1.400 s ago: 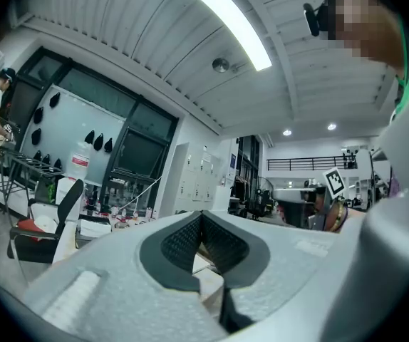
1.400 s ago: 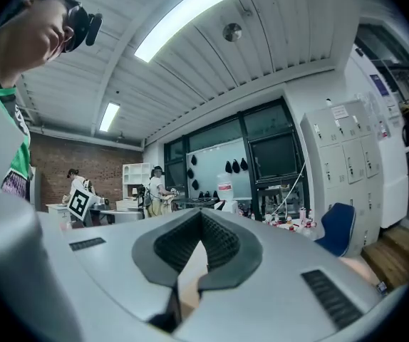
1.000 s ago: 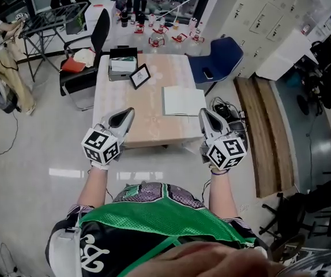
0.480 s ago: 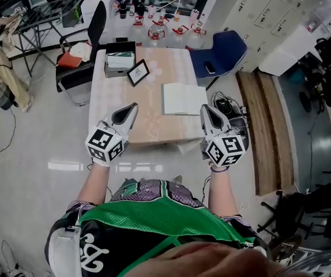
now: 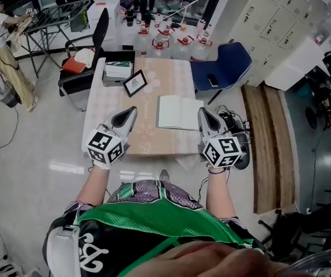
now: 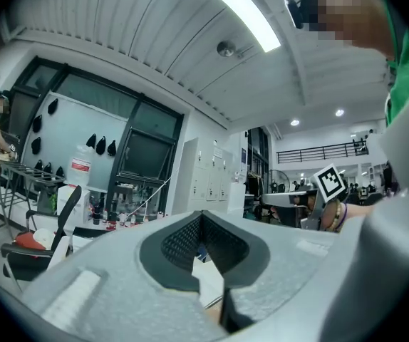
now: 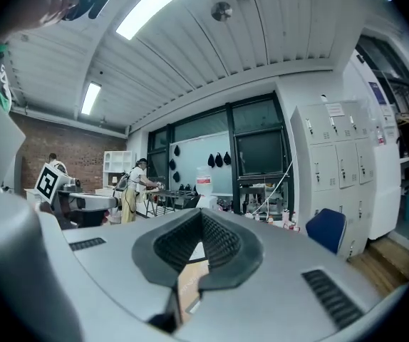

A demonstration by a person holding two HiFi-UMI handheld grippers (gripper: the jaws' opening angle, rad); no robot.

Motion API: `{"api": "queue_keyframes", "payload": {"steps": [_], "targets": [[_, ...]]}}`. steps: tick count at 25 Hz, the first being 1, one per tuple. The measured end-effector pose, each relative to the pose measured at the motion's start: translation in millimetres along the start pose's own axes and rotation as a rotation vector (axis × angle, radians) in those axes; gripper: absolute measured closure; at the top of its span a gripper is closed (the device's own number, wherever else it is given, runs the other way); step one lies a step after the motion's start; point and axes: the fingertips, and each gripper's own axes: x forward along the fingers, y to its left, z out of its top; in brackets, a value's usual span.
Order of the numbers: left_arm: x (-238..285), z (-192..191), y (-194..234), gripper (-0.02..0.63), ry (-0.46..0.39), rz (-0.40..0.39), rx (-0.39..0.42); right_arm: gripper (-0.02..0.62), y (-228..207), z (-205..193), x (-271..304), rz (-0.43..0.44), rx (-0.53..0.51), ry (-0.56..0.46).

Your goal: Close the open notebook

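Head view is showing the open notebook (image 5: 180,112) lying on the surface (image 5: 111,105), three o'clock from the clenched left claw (image 5: 130,113), nine o'clock from the clenched right claw (image 5: 205,115).

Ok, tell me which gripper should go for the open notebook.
Right, probably. The notebook lies on the right part of the table, just ahead of the right gripper. The left gripper is near the table's left front edge, farther from it. Both are shut and empty.

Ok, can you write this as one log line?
notebook: open on table | left gripper: shut, empty | right gripper: shut, empty | closing: not begun
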Motion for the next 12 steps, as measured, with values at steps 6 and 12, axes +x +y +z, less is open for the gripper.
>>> {"api": "queue_keyframes", "payload": {"steps": [6, 12], "targets": [[33, 7, -9, 0.589, -0.003, 0.017, 0.042, 0.517, -38, -4, 14, 0.006, 0.011, -0.015], [69, -2, -35, 0.589, 0.019, -0.039, 0.070, 0.453, -76, -50, 20, -0.001, 0.049, 0.083]]}}
